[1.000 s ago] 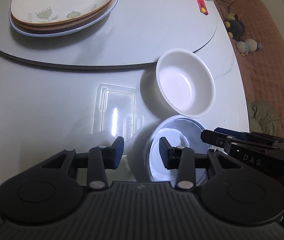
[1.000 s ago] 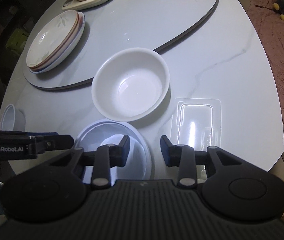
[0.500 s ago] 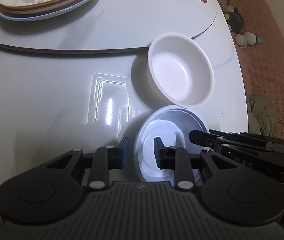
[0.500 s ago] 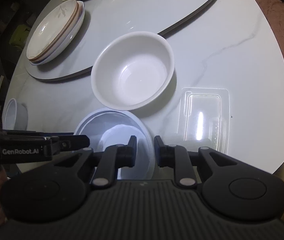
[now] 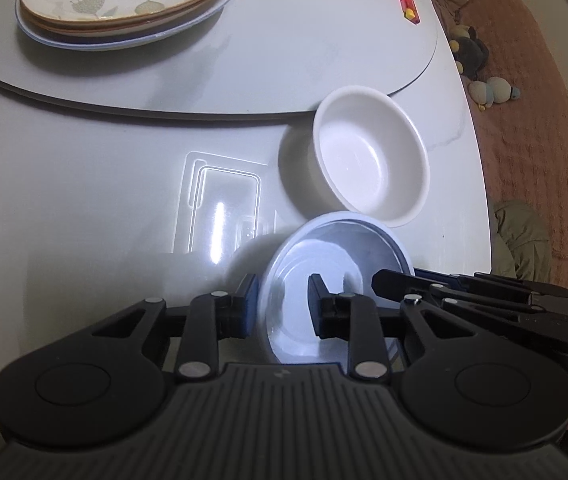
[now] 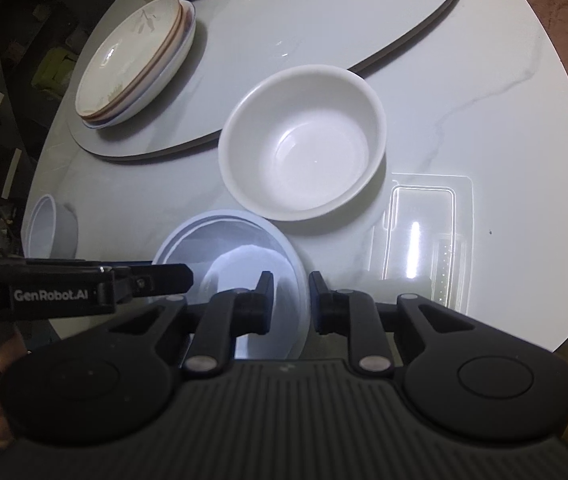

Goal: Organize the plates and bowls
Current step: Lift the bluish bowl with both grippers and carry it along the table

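Both grippers work the same pale blue bowl (image 5: 336, 264) at the near edge of the white marble table (image 5: 64, 200). Left gripper (image 5: 282, 304): its 2 fingers straddle the bowl's left rim, one outside the wall and one inside, drawn close on it. Right gripper (image 6: 291, 300): fingers likewise straddle the opposite rim, one inside, one outside, narrowed onto the wall. Whether either pair presses the rim firmly is hard to judge from these angles; contact looks likely on both.

The blue bowl appears tilted, its far rim just touching or overlapping the near rim of the white bowl (image 6: 302, 148), which sits upright on the table beside the edge of the grey turntable (image 5: 284, 40).

On the turntable: a stack of plates (image 5: 124, 0), the top one with a leaf pattern. A clear plastic tray (image 6: 424, 236) lies flat on the table just beside both bowls. A small white cup (image 6: 50, 232) stands well apart at the table's left edge in the right wrist view.
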`<state>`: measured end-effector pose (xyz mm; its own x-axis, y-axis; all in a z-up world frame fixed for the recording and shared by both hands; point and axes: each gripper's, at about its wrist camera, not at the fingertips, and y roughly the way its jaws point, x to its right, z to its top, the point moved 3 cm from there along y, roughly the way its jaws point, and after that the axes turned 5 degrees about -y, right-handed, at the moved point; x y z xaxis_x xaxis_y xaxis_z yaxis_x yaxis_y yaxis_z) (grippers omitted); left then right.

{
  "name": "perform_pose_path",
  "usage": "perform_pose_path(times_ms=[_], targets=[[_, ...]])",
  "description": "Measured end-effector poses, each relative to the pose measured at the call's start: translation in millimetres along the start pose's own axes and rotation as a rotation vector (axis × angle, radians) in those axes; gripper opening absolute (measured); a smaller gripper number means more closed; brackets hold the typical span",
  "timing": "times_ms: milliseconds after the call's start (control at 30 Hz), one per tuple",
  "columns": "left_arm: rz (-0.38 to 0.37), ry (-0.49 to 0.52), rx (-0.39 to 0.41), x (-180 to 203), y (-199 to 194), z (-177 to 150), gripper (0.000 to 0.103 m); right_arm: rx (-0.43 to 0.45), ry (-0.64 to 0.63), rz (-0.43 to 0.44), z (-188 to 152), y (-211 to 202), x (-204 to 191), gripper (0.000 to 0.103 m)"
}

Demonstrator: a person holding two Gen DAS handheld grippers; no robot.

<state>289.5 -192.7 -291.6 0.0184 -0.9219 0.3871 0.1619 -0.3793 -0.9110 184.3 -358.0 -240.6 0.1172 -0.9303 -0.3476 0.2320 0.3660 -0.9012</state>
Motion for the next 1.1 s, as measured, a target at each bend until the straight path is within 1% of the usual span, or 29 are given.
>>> perform_pose_path(times_ms=[167,333,600,767,1100], targets=[[-0.004,-0.031,0.032,-17,-21,5,0.031,0.019,-0.017,0.024,10,-4,-23,0.022],[-0.005,-0.065,0.077,-42,-46,16,0.031,0.038,-0.04,0.051,23,-6,-48,0.022],[0.003,-0.118,0.14,-80,-76,35,0.031,0.037,-0.096,0.068,47,11,-88,0.022],[0.003,-0.137,0.145,-98,-75,44,0.031,0.02,-0.11,0.062,59,27,-101,0.022],[0.014,-0.158,0.104,-117,-49,59,0.031,-0.022,-0.129,0.028,68,54,-107,0.022]])
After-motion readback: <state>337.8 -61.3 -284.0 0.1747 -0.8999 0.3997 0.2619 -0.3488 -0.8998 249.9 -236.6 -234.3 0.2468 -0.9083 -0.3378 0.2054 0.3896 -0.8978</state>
